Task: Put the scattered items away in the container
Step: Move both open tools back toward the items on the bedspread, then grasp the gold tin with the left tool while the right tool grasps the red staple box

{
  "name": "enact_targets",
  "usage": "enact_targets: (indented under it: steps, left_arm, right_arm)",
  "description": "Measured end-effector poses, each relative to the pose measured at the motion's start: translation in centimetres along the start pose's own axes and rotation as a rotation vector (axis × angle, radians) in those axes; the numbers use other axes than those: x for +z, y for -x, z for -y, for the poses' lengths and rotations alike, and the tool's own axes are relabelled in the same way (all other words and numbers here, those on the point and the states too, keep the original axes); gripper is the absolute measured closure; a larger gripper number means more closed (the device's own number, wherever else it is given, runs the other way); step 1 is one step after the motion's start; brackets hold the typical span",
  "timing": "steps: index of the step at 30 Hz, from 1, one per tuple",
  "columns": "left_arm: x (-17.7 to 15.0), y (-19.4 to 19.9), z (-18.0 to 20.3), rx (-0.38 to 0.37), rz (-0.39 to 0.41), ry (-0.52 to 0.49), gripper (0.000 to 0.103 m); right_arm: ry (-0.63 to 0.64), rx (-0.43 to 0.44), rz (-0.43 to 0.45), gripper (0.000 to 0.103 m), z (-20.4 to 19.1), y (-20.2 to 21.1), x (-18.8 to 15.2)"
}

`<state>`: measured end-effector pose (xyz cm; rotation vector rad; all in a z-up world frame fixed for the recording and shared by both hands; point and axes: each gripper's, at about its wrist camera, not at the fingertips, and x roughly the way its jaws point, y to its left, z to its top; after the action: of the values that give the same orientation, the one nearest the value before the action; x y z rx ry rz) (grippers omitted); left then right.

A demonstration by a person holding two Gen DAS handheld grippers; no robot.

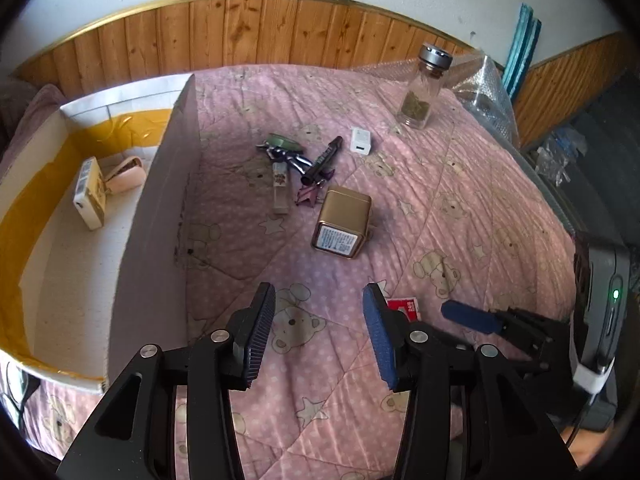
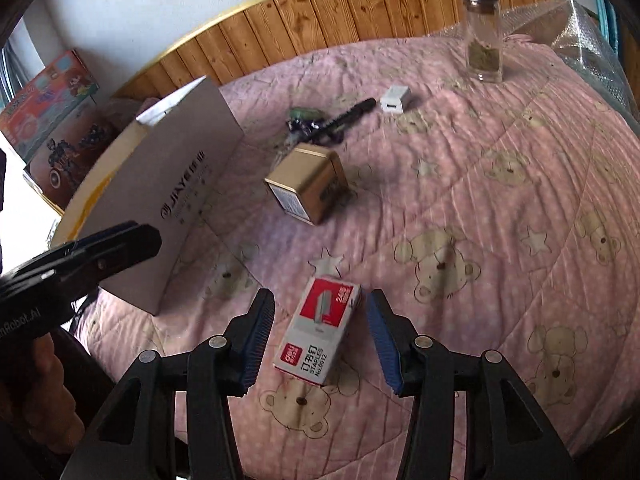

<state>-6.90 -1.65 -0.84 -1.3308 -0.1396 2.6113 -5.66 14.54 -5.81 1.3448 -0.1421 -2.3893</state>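
Note:
A white cardboard box with yellow tape sits at the left on the pink bear quilt and holds a small carton and a pink case. My left gripper is open and empty over the quilt. My right gripper is open, its jaws either side of a red-and-white staples box lying on the quilt. A gold tin, black marker, white charger, clips, a slim tube and a glass jar lie scattered beyond.
Wood panelling runs behind the bed. Bubble wrap lies at the far right. Toy cartons stand past the box in the right wrist view. The right gripper shows at the left wrist view's right edge.

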Motion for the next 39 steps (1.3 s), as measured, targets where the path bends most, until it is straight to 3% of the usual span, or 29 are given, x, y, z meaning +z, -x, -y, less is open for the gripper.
enact_targets:
  steps: [3, 4, 12, 15, 21, 23, 25, 26, 32, 39]
  left_arm:
    - [1.7, -2.1, 0.9, -0.013, -0.015, -0.024, 0.05]
    - [2.2, -2.8, 1.0, -0.015, -0.015, -0.021, 0.05]
    - [5.3, -9.4, 0.7, -0.025, -0.076, -0.008, 0.047]
    - [5.6, -10.5, 0.9, -0.052, -0.075, -0.021, 0.041]
    - [5.8, -11.9, 1.8, -0.04, -0.093, -0.058, 0.042]
    - [5.6, -12.8, 2.0, -0.027, -0.116, -0.069, 0.042]
    - [5.4, -13.4, 1.8, -0.004, -0.129, -0.069, 0.044]
    - [5.4, -13.5, 1.5, -0.013, -0.129, -0.051, 0.05]
    - [5.4, -12.9, 0.5, 0.026, -0.103, -0.005, 0.051]
    - [5.5, -10.6, 1.0, 0.007, -0.075, 0.017, 0.051]
  right_arm:
    - [0.028, -0.017, -0.019, 0.033, -0.6, -1.2, -0.7]
    - [0.04, -0.025, -0.024, 0.032, -0.8, -1.6, -0.8]
    - [0.13, -0.091, -0.049, 0.032, -1.3, -3.9, -1.1]
    - [0.149, -0.087, -0.047, 0.03, -1.4, -4.0, -1.2]
    - [0.197, -0.1, -0.048, 0.028, -1.8, -4.3, -1.2]
    - [0.218, -0.115, -0.048, 0.031, -2.0, -4.3, -1.3]
    - [0.226, -0.146, -0.039, 0.056, -1.9, -4.1, -1.3]
    - [0.223, -0.154, -0.036, 0.063, -1.7, -3.9, -1.2]
    - [0.136, -0.105, -0.027, 0.065, 0.0, -2.8, -0.6]
    - [0.089, -0.074, 0.021, 0.064, 0.7, -0.7, -0.3]
